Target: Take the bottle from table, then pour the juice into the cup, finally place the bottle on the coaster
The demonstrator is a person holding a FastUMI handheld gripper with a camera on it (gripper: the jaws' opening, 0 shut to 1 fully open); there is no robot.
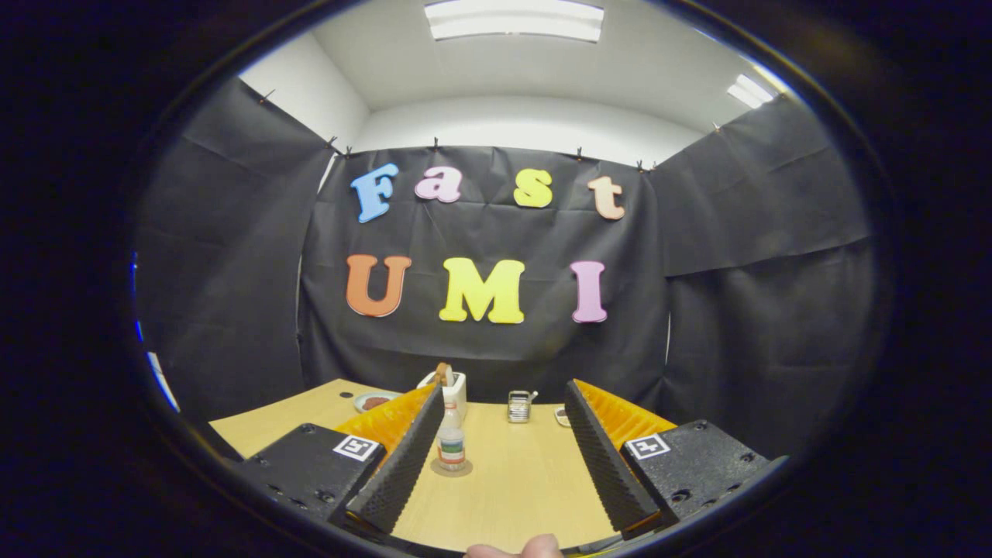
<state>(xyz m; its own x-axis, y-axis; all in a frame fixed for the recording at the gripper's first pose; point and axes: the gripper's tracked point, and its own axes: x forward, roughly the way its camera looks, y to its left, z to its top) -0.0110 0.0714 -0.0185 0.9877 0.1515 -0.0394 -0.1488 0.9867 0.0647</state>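
Observation:
My gripper [504,389] is open, with its two fingers spread wide above the wooden table [511,480] and nothing between them. A small clear bottle [451,442] with a coloured label stands upright on a round coaster [451,468], close to the inner side of the left finger [403,465]. Beyond the fingers, near the table's far edge, stands a clear glass cup [519,405] with a handle. I cannot tell how much liquid is in the bottle or the cup.
A white holder [456,386] with something brown in it stands behind the bottle. A small dish [374,401] lies to its left. A small white object [562,417] sits right of the cup. A person's fingertip [515,550] shows below the gripper.

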